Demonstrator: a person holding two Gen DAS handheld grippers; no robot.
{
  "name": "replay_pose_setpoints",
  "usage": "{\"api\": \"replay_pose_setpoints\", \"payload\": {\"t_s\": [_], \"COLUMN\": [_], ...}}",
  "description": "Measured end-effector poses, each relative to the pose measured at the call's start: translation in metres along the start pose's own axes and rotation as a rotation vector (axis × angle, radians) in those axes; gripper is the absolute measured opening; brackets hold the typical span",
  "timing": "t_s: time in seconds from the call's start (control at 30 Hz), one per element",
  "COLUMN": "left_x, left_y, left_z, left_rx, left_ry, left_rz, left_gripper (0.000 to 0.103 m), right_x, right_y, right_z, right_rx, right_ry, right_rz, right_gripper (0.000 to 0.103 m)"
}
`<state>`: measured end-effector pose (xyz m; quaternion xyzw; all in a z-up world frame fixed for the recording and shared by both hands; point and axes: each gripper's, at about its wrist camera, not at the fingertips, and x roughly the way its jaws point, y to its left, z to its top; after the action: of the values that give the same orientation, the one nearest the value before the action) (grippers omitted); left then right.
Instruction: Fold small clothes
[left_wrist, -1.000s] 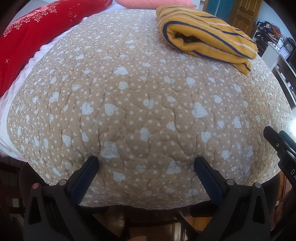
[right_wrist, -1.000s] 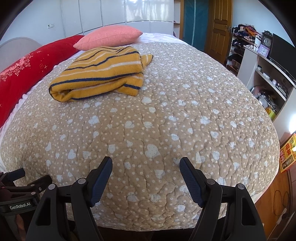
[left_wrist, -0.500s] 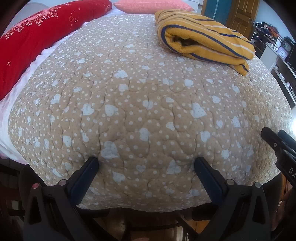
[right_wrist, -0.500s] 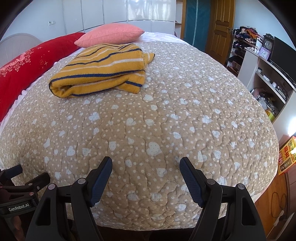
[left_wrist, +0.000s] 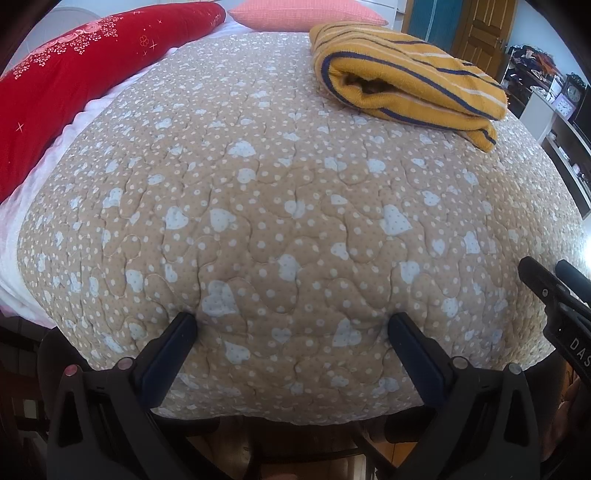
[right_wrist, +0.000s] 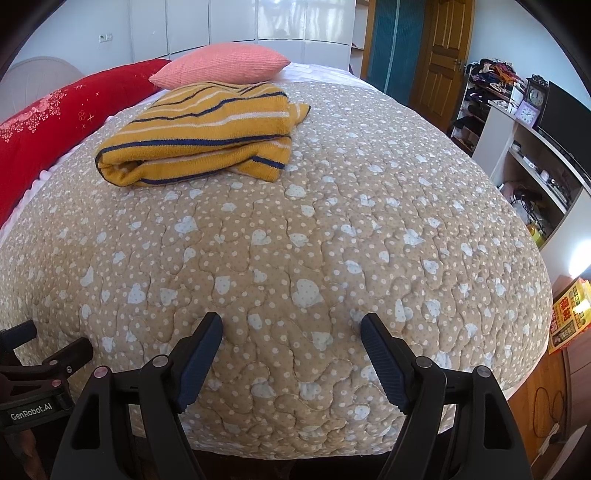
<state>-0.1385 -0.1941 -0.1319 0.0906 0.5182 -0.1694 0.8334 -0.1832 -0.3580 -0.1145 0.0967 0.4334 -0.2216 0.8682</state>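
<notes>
Jaws spread and empty, the left gripper (left_wrist: 291, 326) and right gripper (right_wrist: 291, 326) hover at the quilted bedspread's (right_wrist: 332, 236) near edge; the folded yellow striped sweater (right_wrist: 207, 136) lies towards the far edge, where a careless grab could undo its loose layers.

mustard sweater (right_wrist: 207, 133) with navy and white stripes, folded into a thick bundle, lying far up the bed (right_wrist: 332, 240) near the pillows.

Home bedroom: quilted bed (right_wrist: 332, 229), pillows (right_wrist: 221, 64), wardrobe (right_wrist: 240, 22).
</notes>
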Motion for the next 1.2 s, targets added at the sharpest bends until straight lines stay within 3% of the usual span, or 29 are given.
{"api": "replay_pose_setpoints", "payload": {"t_s": [1.2], "left_x": [-0.0035], "left_y": [-0.0085], "left_z": [-0.0053], "left_rx": [0.023], "left_ry": [-0.053], "left_rz": [0.041], "left_gripper": [0.103], "right_x": [0.0052], "right_y": [0.0012], "right_z": [-0.0042], "right_rx": [0.002], "right_ry": [-0.006], "right_rz": [0.003], "right_gripper": [0.089]}}
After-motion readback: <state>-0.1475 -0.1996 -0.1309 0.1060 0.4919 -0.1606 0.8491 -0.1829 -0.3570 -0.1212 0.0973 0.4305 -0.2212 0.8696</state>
